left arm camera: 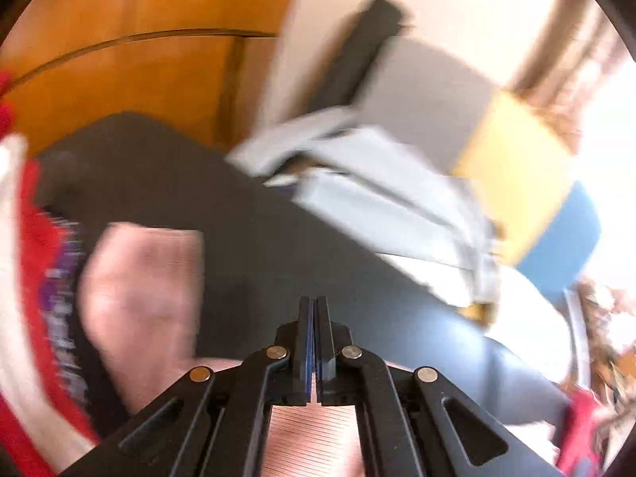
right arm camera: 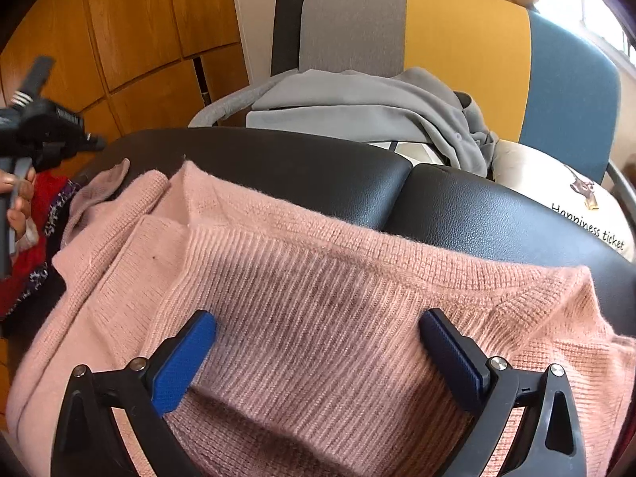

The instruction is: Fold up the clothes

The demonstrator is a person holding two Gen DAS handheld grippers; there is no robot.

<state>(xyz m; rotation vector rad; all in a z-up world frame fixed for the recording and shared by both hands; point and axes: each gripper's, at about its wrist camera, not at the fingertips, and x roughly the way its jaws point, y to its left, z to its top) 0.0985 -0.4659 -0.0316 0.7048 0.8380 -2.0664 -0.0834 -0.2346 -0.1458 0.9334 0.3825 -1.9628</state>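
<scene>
Right wrist view: right gripper (right arm camera: pixel 318 348) wide over pink sweater (right arm camera: pixel 302 278), perhaps touching.

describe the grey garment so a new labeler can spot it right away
Find the chair with grey, yellow and blue back panels behind the black padded surface. The grey garment lies crumpled on its seat: smooth fleece, unlike the ribbed pink sweater in front.

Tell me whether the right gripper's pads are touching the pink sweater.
Cannot tell. The right wrist view shows the right gripper open over the pink sweater, but not whether its pads rest on the knit.
</scene>
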